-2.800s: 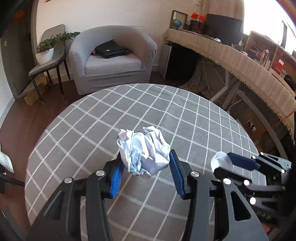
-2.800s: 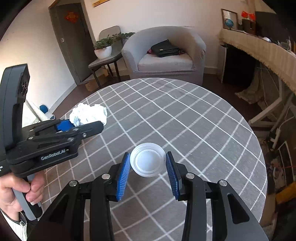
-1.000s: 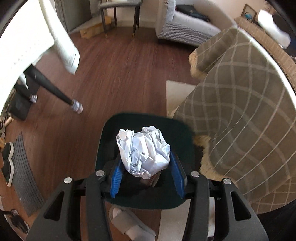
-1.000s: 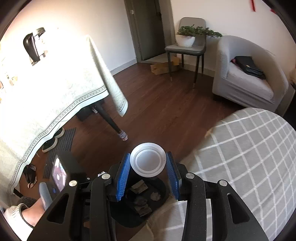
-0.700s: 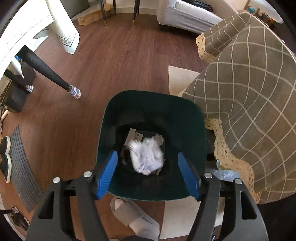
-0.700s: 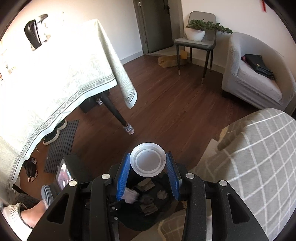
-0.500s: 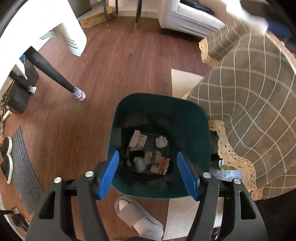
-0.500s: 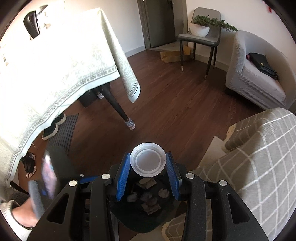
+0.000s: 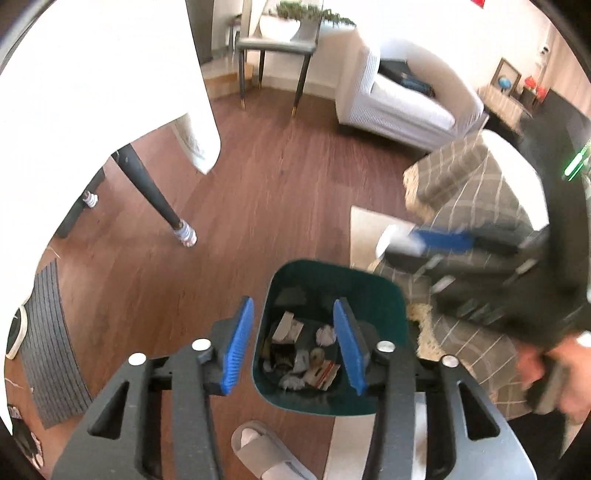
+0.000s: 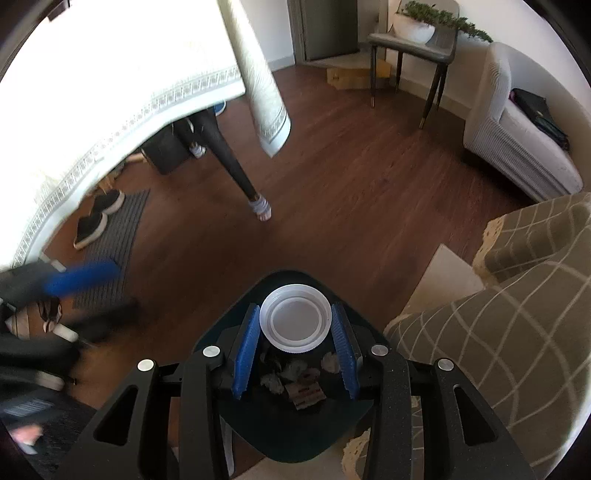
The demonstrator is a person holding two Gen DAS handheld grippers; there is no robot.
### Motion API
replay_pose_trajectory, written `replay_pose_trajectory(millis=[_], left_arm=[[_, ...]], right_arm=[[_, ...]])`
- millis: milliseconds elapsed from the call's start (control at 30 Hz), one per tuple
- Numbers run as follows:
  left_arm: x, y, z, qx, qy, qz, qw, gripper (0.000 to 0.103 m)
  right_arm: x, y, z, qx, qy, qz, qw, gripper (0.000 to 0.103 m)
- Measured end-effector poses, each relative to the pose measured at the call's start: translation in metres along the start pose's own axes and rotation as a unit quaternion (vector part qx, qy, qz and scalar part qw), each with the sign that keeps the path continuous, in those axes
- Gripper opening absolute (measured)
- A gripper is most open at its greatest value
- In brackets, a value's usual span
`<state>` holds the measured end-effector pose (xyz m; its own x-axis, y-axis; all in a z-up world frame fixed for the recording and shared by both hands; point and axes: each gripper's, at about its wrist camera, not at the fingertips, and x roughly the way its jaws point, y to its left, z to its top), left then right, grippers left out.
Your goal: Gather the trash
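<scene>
My right hand-held gripper (image 10: pixel 294 354) pinching white plastic lid (image 10: pixel 295 319), lid face toward camera, directly above green trash bin (image 10: pixel 236 317) opening. Release drops it straight in. Left hand-held gripper (image 9: pixel 293 347) spread, empty, over bin (image 9: pixel 384 291).

1. One dark green bin (image 9: pixel 334 402) stands on the floor; several crumpled papers and scraps lie inside it, too jumbled to count exactly.
2. One white plastic lid (image 10: pixel 295 318).
3. Two grippers: the left gripper (image 9: pixel 293 347) and the right gripper (image 10: pixel 294 352), each with two blue-padded fingers.
4. One armchair (image 10: pixel 517 144), with one black bag (image 10: pixel 539 110) on its seat.
5. One grey chair (image 10: pixel 410 40) carrying one potted plant (image 10: pixel 417 26).
6. Two dark shoes (image 10: pixel 98 218) on one striped mat (image 10: pixel 118 236).
7. One pale slipper (image 9: pixel 266 454).
8. Two cloth-covered tables: one white tablecloth (image 10: pixel 110 74) and one checked tablecloth (image 10: pixel 517 332).
</scene>
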<state>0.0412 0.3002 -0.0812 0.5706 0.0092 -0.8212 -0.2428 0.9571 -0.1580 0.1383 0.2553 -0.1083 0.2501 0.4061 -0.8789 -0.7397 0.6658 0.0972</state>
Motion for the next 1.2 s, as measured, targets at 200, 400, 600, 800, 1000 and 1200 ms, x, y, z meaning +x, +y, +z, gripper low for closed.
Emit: replay_pose_trajectory(millis=[200,400,600,800,1000,1200], left_arm=[[-0.035,-0.006,0.016,-0.005,-0.046,-0.009,0.9989,0.038],[-0.058,-0.012,0.022,0.004,-0.071,-0.007,0.9975,0.037],[-0.082,-0.022,0.031,0.015,-0.098,-0.012,0.995,0.037],[-0.096,-0.033,0.037,0.022,-0.115,-0.019,0.993,0.038],[-0.107,-0.032,0.041,0.019,-0.131,-0.008,0.9911,0.039],[-0.115,-0.036,0.042,0.017,-0.14,-0.011,0.9899,0.045]], right_arm=[[0.026,0.004,-0.019,-0.006,0.031,-0.005,0.999,0.04],[0.048,0.005,-0.039,-0.017,0.066,-0.012,0.998,0.04],[0.059,0.01,-0.057,-0.04,0.086,-0.025,0.995,0.059],[0.038,0.016,-0.056,-0.059,0.068,-0.024,0.996,0.058],[-0.016,0.022,-0.04,-0.061,0.004,-0.026,0.998,0.049],[-0.079,0.014,-0.03,-0.047,-0.067,-0.037,0.996,0.049]])
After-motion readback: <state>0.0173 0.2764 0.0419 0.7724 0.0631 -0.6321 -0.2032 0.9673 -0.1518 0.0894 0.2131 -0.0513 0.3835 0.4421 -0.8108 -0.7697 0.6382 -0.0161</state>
